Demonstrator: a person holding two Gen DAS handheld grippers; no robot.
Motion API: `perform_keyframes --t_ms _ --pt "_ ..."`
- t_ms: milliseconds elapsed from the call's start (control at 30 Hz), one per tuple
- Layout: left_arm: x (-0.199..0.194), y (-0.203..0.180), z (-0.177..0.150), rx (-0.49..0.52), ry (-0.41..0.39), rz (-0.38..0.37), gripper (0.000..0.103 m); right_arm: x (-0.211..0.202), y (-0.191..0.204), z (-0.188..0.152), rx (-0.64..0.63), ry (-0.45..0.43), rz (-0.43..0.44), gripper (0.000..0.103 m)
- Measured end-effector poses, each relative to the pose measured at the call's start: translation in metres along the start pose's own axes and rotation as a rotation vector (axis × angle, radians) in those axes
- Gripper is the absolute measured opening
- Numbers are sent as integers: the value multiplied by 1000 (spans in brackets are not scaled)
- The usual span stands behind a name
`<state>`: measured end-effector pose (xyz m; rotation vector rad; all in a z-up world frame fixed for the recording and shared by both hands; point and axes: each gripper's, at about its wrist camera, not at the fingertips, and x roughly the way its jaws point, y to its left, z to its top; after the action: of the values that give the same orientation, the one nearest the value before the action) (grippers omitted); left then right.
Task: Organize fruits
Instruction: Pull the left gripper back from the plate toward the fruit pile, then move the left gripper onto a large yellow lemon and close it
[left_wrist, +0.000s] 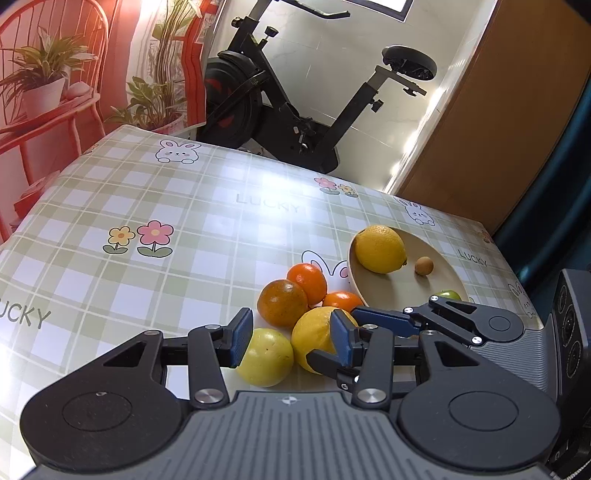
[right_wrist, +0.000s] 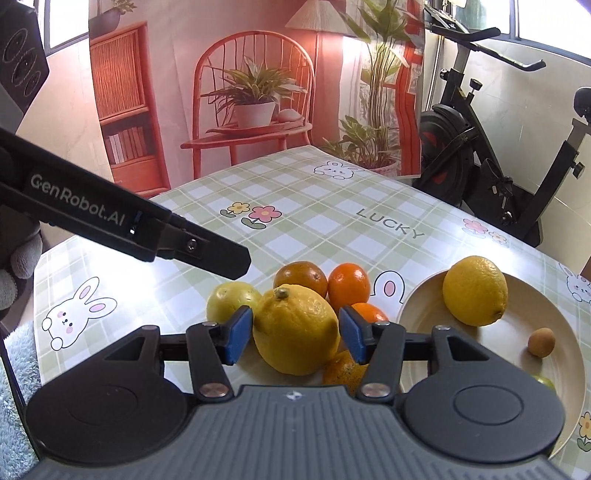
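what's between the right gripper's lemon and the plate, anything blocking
An orange sits just past the right gripper on the plate side, beside the lemon between its fingers. A sideways slide would likely bump it; lifted over, nothing visible blocks, and the plate has bare room.

Fruit pile (right_wrist: 295, 314) lies left of plate (right_wrist: 417, 306) holding lemon (right_wrist: 474, 290)

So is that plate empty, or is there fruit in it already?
Not empty. The plate holds a lemon, a small brown fruit and a green one at its near edge; the rest lie on the table.
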<state>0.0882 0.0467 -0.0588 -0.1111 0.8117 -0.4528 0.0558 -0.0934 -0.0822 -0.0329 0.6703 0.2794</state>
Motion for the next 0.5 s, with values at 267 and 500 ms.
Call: perform_keyframes --t_ms 267,500 --pt "18 -12 -2 35 41 -48 49 -14 5 -11 4 -9 3 50" --pt "30 -18 -9 72 90 -77 47 -25 13 -19 7 -11 24 50"
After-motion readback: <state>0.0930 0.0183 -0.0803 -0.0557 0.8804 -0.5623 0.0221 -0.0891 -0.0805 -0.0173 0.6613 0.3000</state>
